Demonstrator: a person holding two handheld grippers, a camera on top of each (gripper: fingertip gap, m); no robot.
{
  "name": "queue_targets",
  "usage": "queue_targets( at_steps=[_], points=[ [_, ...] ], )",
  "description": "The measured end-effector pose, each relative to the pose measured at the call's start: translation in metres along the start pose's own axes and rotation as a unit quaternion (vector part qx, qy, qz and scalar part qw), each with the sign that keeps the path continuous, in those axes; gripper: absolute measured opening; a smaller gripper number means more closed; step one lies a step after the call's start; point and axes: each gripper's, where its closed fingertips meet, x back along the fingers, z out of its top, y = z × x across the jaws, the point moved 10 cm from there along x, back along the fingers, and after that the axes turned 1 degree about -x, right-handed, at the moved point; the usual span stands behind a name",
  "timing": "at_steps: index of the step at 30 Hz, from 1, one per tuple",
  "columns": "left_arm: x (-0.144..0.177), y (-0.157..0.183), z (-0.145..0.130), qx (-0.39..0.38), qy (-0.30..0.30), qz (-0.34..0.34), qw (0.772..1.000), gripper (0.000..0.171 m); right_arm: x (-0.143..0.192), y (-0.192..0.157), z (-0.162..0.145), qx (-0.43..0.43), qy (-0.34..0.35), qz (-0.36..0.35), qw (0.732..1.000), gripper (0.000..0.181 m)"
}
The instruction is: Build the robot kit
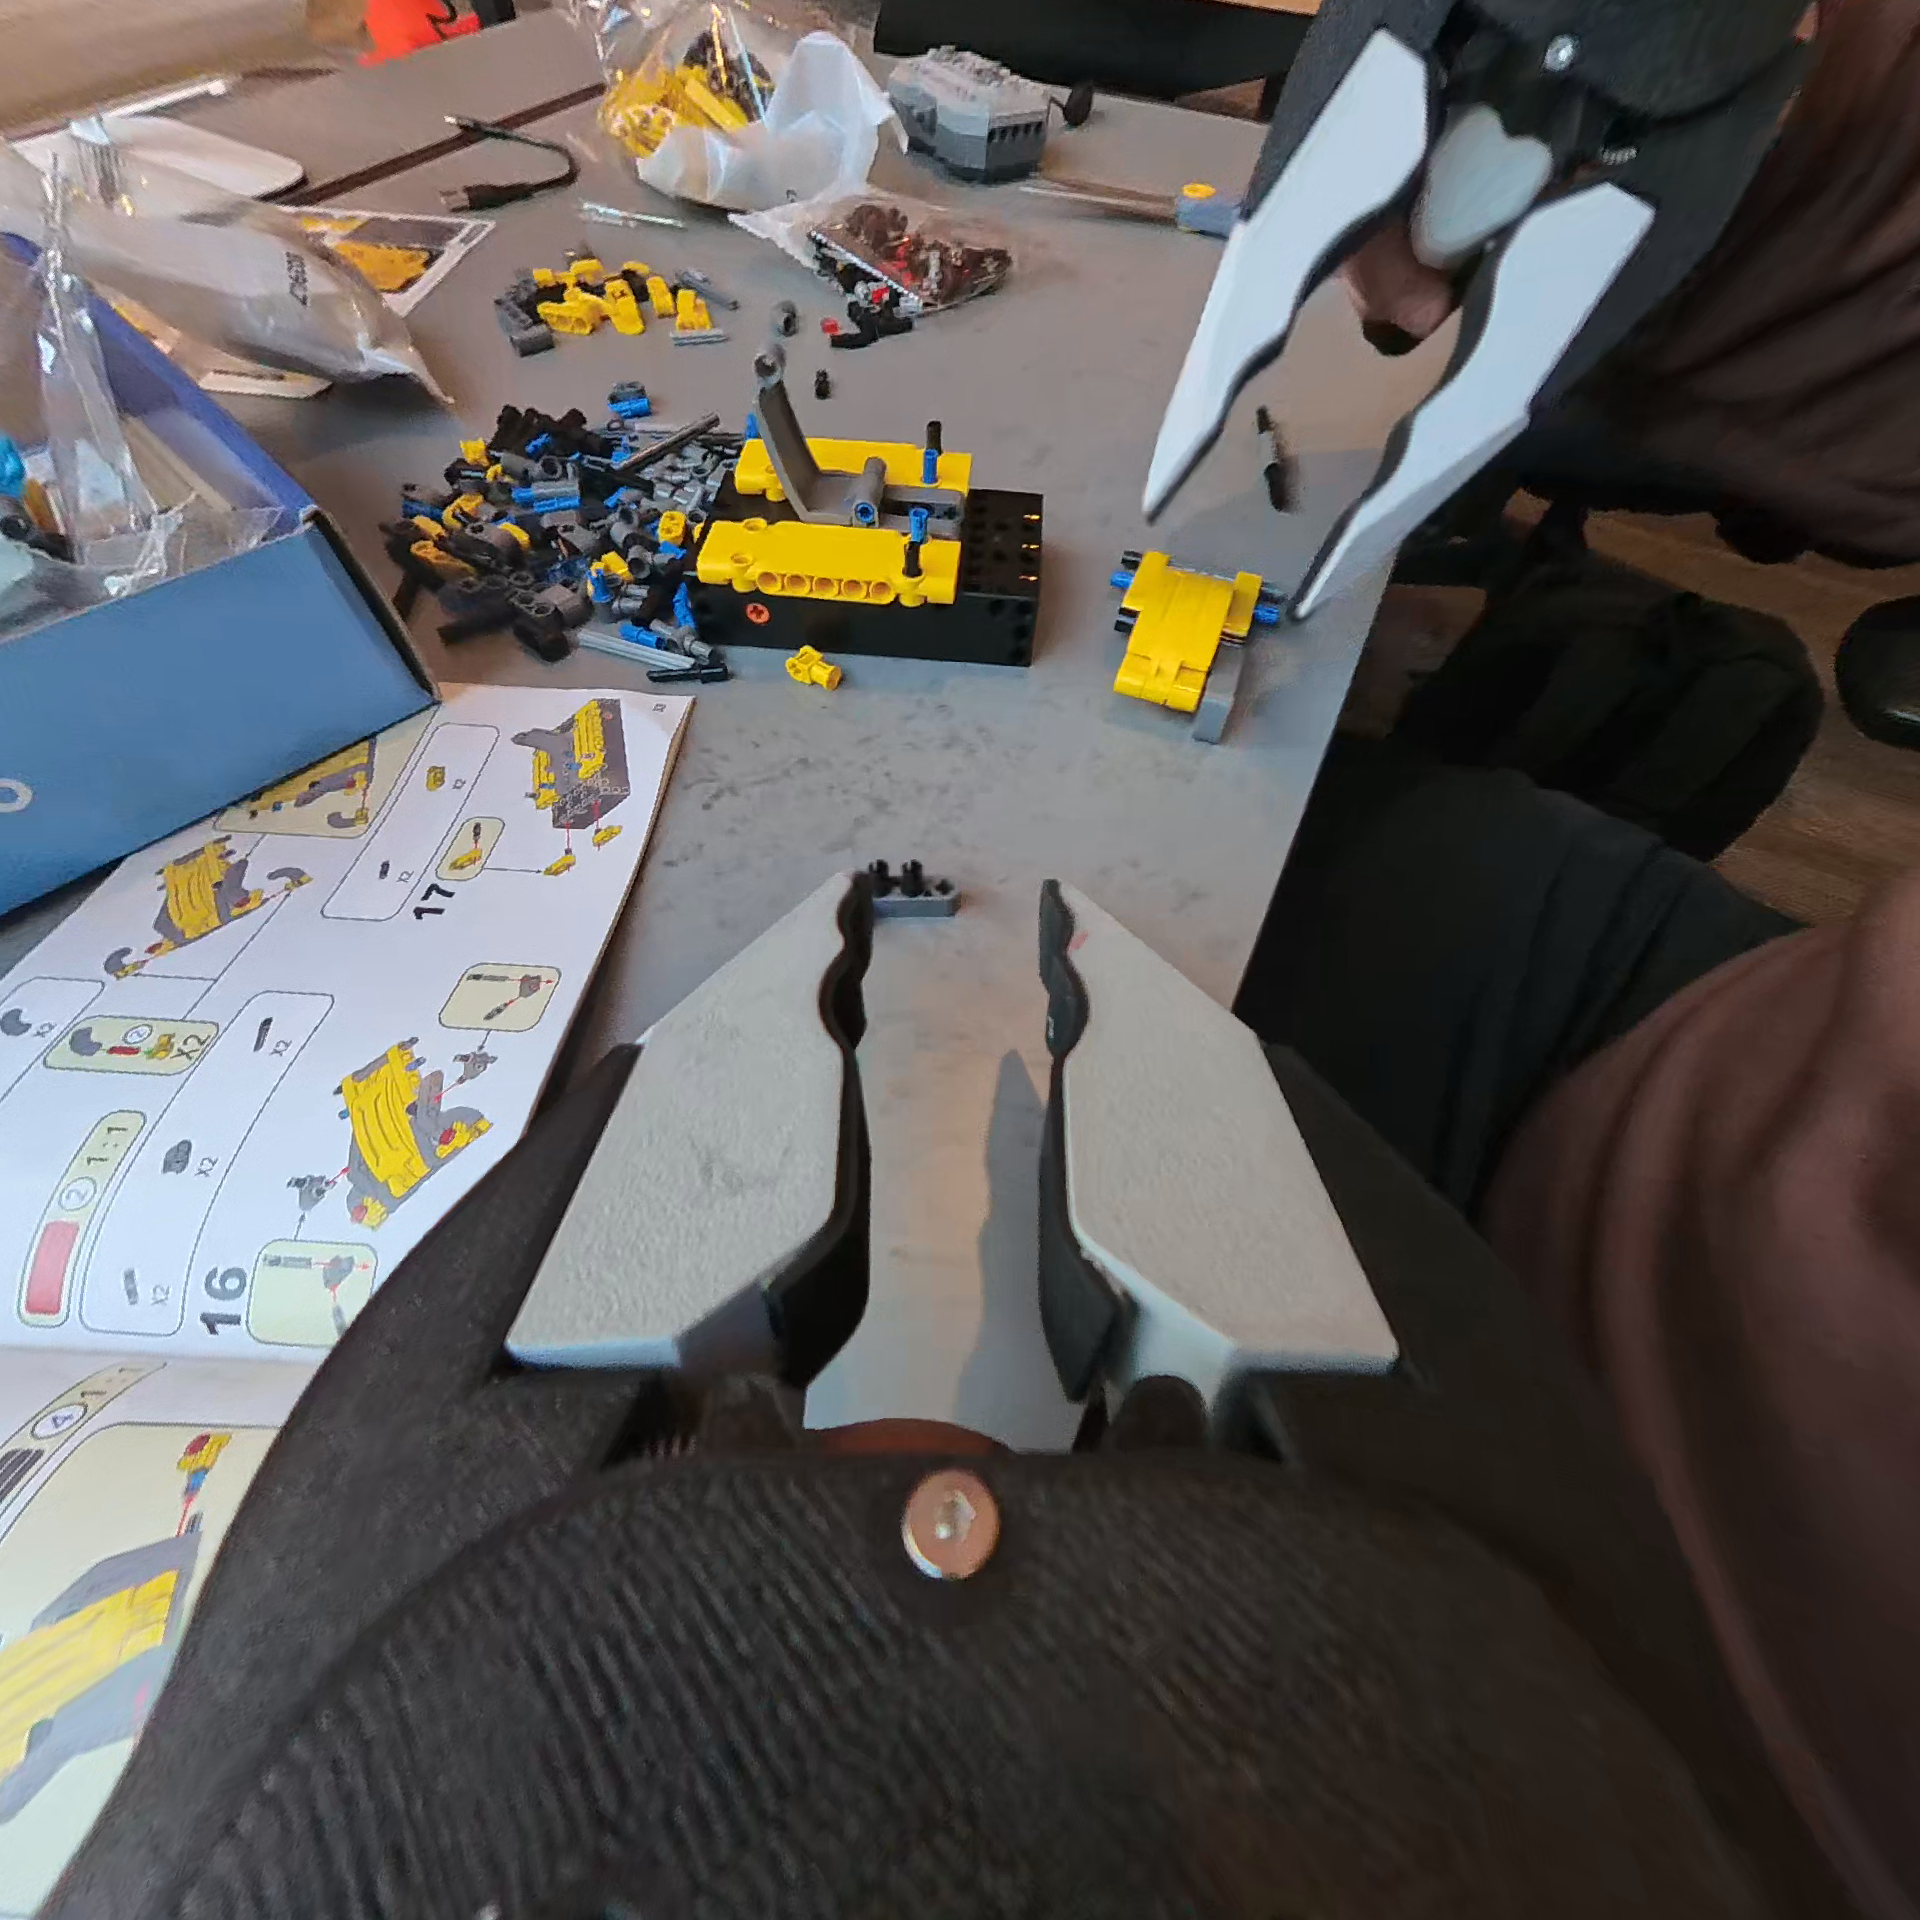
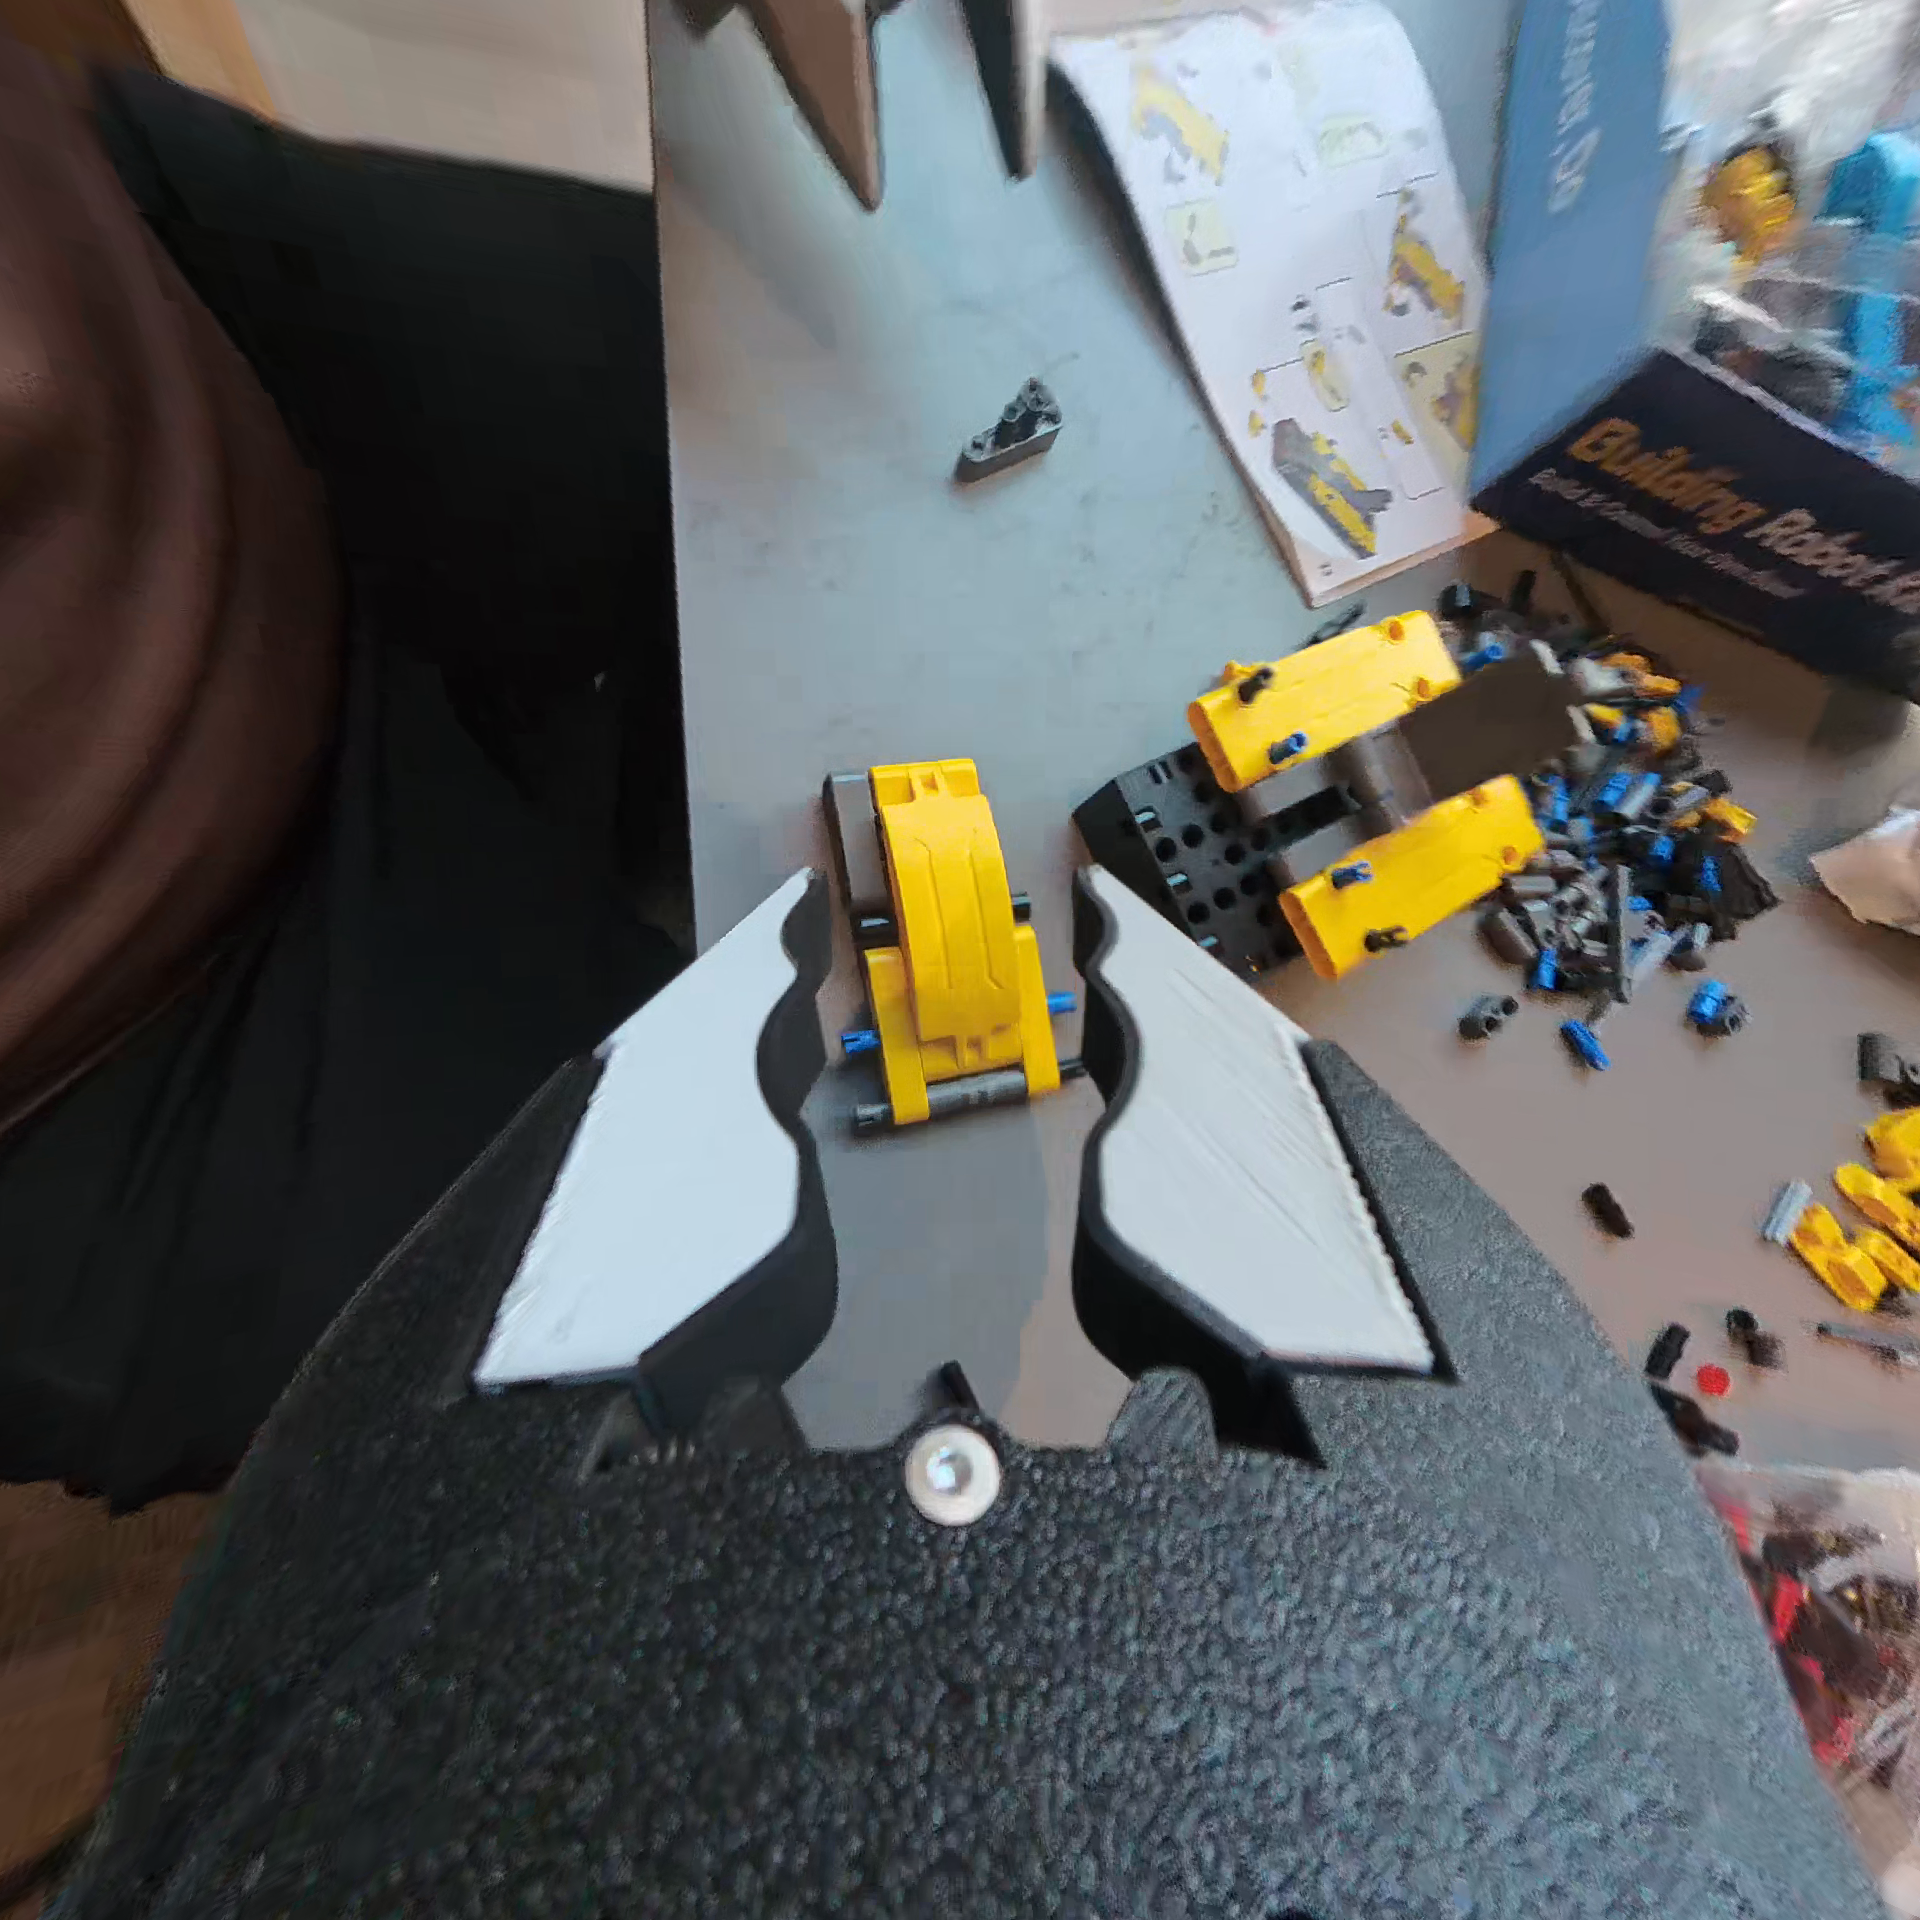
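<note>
My left gripper (image 1: 951, 902) is open and empty, low over the grey table (image 1: 935, 769). A small grey piece with black pins (image 1: 914, 891) lies just past its left fingertip; it also shows in the right wrist view (image 2: 1013, 431). My right gripper (image 2: 945, 883) is open and straddles a yellow curved sub-assembly with blue pins (image 2: 956, 956) near the table's edge, not gripping it. In the left wrist view the right gripper (image 1: 1226, 561) hovers just above that yellow sub-assembly (image 1: 1184, 634). A small black pin (image 1: 1273, 457) shows between its fingers.
A black block with two yellow panels (image 1: 862, 561) stands mid-table beside a pile of loose parts (image 1: 551, 540). An open instruction booklet (image 1: 312, 987) and a blue box (image 1: 177, 675) lie left. Bags of parts (image 1: 727, 104) sit at the back. The table edge (image 1: 1309, 790) and a person's lap are right. The grippers' ends are close to 15 centimeters from one another.
</note>
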Motion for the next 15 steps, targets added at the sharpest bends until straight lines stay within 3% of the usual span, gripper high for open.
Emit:
queue_targets(
  at_steps=[4, 7, 9, 10, 12, 15],
  points=[
    [0.001, 0.007, -0.002, -0.023, 0.003, -0.04, 0.999, 0.028, 0.052, 0.003, -0.019, -0.103, 0.152, -0.102, 0.978, 0.045],
    [0.0, 0.01, -0.004, -0.019, 0.001, -0.063, 0.998, 0.028, 0.106, 0.014, -0.058, -0.225, 0.251, -0.264, 0.904, 0.033],
    [-0.004, 0.012, -0.01, 0.0, -0.005, -0.072, 0.997, 0.028, 0.138, 0.016, -0.089, -0.304, 0.293, -0.314, 0.85, 0.031],
    [-0.004, 0.013, -0.01, -0.007, 0.0, -0.062, 0.998, 0.028, 0.147, 0.013, -0.098, -0.313, 0.316, -0.295, 0.846, 0.03],
    [-0.002, 0.013, -0.01, -0.008, 0.011, -0.059, 0.998, 0.025, 0.149, 0.001, -0.107, -0.294, 0.319, -0.229, 0.871, 0.018],
    [-0.001, 0.009, -0.01, 0.017, 0.015, -0.074, 0.997, 0.026, 0.127, -0.009, -0.122, -0.266, 0.216, -0.165, 0.925, 0.02]
  ],
)
